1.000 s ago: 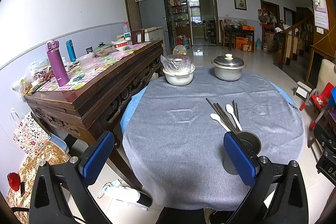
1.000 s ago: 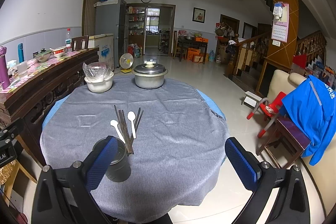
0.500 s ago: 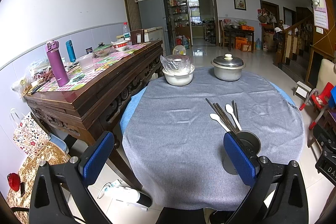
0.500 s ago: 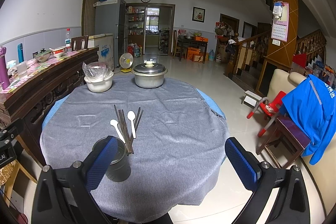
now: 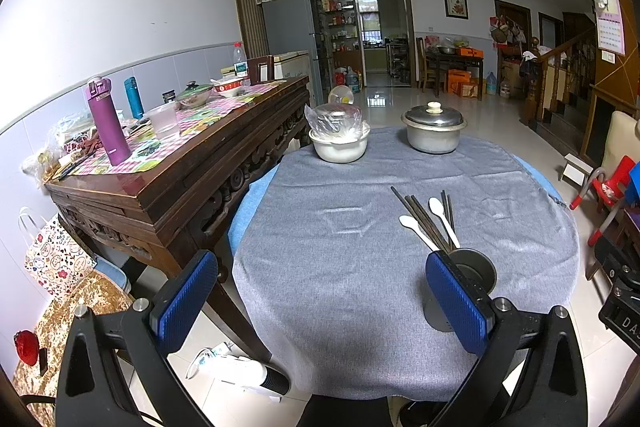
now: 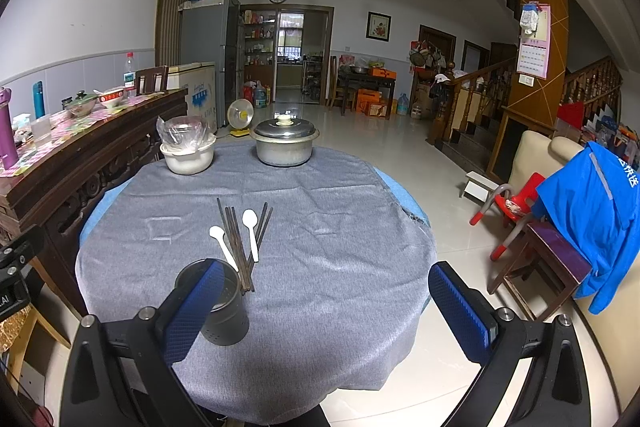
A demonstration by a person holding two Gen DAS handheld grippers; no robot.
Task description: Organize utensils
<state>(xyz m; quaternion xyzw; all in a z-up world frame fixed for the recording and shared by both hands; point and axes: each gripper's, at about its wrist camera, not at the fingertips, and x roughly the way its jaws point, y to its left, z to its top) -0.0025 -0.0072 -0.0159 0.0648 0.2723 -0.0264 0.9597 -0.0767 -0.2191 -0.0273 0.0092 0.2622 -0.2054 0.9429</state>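
Gaping wide and empty, left gripper (image 5: 320, 295) and right gripper (image 6: 326, 307) above chopsticks (image 6: 236, 243)

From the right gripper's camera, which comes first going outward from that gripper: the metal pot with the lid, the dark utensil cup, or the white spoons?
1. Dark utensil cup: nearest, standing right by the right gripper and its left finger.
2. White spoons: farther out, lying flat mid-table among the chopsticks.
3. Metal pot with lid: farthest, at the table's far edge.
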